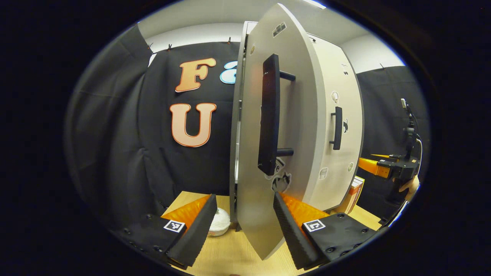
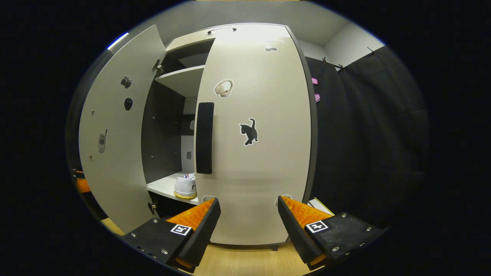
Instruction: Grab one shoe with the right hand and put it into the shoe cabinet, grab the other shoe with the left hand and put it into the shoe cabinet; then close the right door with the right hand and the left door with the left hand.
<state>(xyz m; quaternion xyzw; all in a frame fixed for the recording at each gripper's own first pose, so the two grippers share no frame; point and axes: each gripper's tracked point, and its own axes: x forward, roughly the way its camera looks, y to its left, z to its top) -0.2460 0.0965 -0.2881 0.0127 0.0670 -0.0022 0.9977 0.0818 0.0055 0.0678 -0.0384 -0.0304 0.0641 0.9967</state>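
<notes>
Left door stands ajar edge-on between the open, empty left gripper's fingers at 12 o'clock, right door looks closed, right gripper open and empty; push flat below handle, not the edge.

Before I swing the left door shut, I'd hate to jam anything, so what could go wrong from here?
1. The left door stands edge-on between the open fingers of the left hand-held gripper; a sideways push could scrape its edge.
2. The white shoe sits near the shelf's front; the door might catch it.
3. The right door looks closed, so the doors could knock.
</notes>
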